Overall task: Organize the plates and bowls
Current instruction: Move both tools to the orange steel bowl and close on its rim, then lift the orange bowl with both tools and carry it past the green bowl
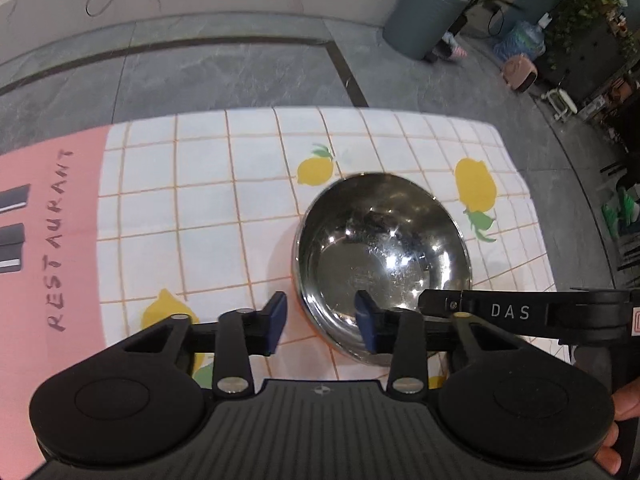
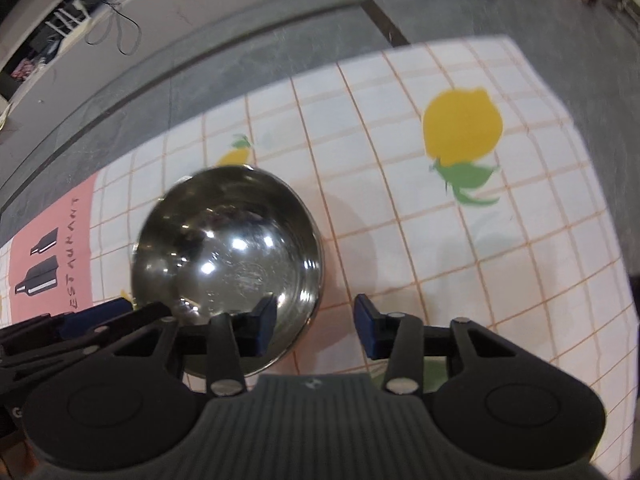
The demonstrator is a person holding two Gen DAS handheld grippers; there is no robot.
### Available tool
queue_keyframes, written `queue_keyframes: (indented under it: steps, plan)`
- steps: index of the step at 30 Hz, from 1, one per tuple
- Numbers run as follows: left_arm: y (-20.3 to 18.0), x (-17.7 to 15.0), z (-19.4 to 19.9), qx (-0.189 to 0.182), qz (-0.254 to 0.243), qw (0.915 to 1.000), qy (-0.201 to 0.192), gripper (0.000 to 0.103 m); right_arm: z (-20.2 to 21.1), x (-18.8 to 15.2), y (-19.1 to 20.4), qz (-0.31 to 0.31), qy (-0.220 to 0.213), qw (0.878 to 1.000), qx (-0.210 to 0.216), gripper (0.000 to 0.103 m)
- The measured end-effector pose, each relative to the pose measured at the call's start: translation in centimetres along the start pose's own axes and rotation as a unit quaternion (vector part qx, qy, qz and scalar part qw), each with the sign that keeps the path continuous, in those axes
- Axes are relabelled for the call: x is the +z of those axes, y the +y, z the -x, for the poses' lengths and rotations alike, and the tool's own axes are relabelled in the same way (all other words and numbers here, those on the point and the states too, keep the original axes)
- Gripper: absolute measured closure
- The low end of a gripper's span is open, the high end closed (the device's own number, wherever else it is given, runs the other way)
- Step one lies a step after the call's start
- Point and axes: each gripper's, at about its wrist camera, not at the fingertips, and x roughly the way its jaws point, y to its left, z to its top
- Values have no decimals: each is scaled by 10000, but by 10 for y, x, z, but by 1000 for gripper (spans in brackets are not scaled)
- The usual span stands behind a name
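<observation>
A shiny steel bowl (image 1: 382, 256) stands upright on a tablecloth with a lemon print (image 1: 224, 208). My left gripper (image 1: 322, 320) is open and straddles the bowl's near left rim, one blue pad inside the bowl and one outside. My right gripper (image 2: 316, 326) is open and straddles the near right rim of the same bowl (image 2: 228, 264), left pad inside, right pad outside. The right gripper's arm shows in the left wrist view (image 1: 520, 312). The left gripper shows at the lower left of the right wrist view (image 2: 92, 316). No plates are in view.
The cloth has a pink panel reading RESTAURANT (image 1: 52, 240) at the left. Beyond the table's far edge lies grey tiled floor (image 1: 200, 68). A grey round bin (image 1: 428, 16), potted plants (image 1: 588, 4) and a water bottle (image 1: 520, 40) stand at the far right.
</observation>
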Motion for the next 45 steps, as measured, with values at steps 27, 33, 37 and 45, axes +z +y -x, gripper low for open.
queue_keyframes:
  steps: [27,33,37,45]
  plan:
    - [-20,-41,56,477,241,9986,-40,86,45,-32,12,357,-30,9992,192,93]
    - [-33,-64,91,544,228,9981,-193,86,75,-64,16,547,-87,9981,272,93]
    - [-39,-82,116,565,211,9976,-340,86,98,-86,19,702,-195,9968,318,93]
    - [-50,-122,154,550,258,9964,-584,86,144,-129,22,972,-474,9932,436,93]
